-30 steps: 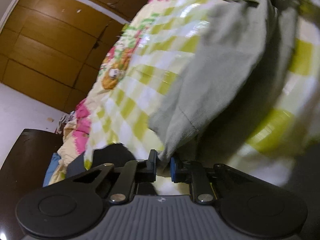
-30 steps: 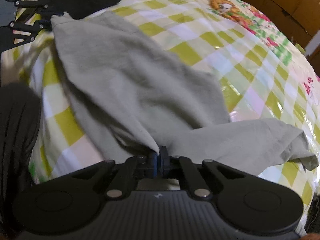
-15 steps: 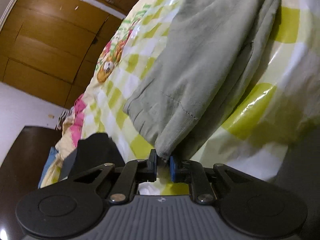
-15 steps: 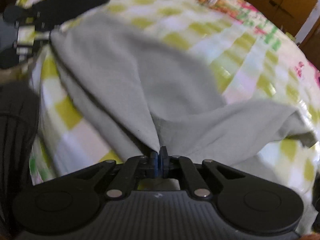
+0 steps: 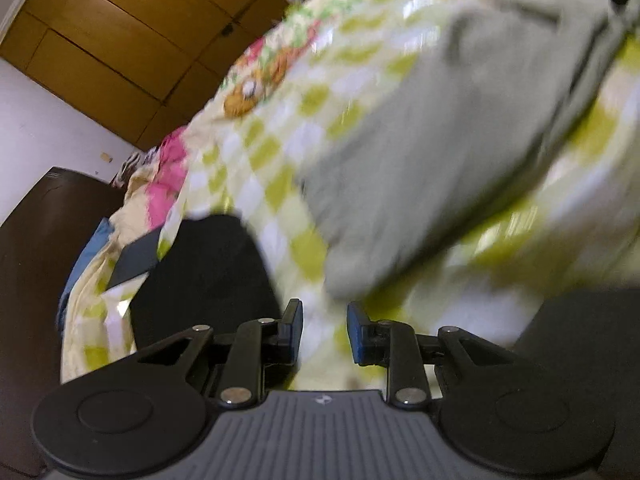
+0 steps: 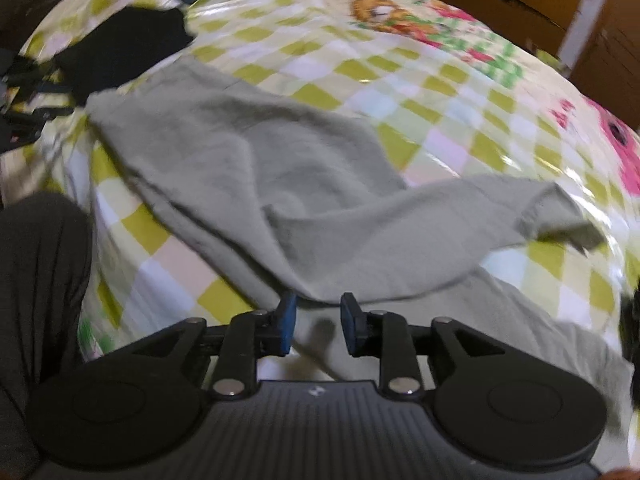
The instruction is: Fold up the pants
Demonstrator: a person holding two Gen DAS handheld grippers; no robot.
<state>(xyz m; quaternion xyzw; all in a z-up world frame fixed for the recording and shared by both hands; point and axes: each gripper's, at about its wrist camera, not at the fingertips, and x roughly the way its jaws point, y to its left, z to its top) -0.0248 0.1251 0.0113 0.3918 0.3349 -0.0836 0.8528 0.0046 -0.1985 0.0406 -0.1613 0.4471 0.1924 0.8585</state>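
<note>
Grey-green pants [image 6: 320, 208] lie on a green-checked bedsheet [image 6: 440, 92], one leg spread toward the far left, the other toward the right. In the left wrist view the pants [image 5: 440, 152] lie ahead, blurred. My left gripper [image 5: 323, 332] is open and empty, just short of the near pants corner. My right gripper [image 6: 316, 322] is open and empty, its tips at the near pants edge. The left gripper also shows at the far left of the right wrist view [image 6: 24, 96].
A black garment [image 5: 204, 280] lies on the bed left of the pants, also in the right wrist view [image 6: 120, 48]. Wooden wardrobe doors [image 5: 120, 40] stand behind the bed. A dark-clothed leg [image 6: 36, 288] is at the near left.
Both grippers have opened and let go of the pants. The fabric has dropped onto the sheet, and both grippers have pulled back a little.
</note>
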